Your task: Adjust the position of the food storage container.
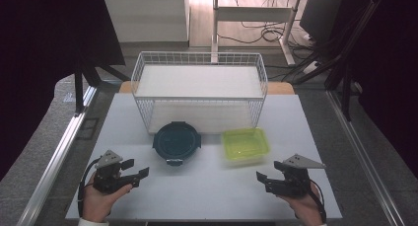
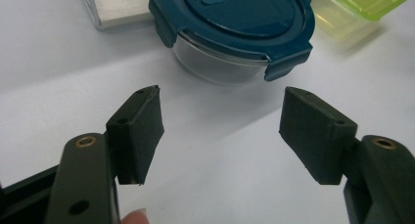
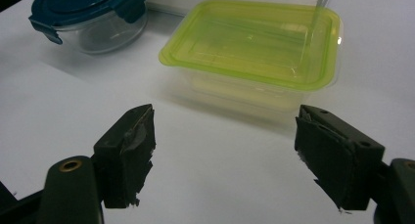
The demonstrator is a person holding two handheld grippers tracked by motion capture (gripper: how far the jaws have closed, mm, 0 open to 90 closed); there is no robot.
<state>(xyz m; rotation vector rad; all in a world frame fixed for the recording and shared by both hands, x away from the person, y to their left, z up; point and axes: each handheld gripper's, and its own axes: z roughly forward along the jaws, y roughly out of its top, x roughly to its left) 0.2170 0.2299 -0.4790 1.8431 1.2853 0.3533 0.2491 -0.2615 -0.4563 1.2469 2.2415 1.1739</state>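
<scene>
I had the left gripper (image 1: 134, 169) gaping, empty, near the round blue-lidded bowl (image 1: 176, 140). Right gripper (image 1: 268, 175) likewise wide, empty, near the green container (image 1: 245, 145); both sat before the wire basket (image 1: 199, 90).

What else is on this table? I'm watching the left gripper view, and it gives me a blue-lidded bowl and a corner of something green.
Observer: The green thing is a rectangular box with its see-through green lid on. It is seen whole in the right gripper view.
Operator: Anything behind it?
Observer: In the high view, a white wire basket stands farther back on the table.
Operator: And the other tongs?
Observer: The right tongs are open, short of the box, with nothing between them.
</scene>
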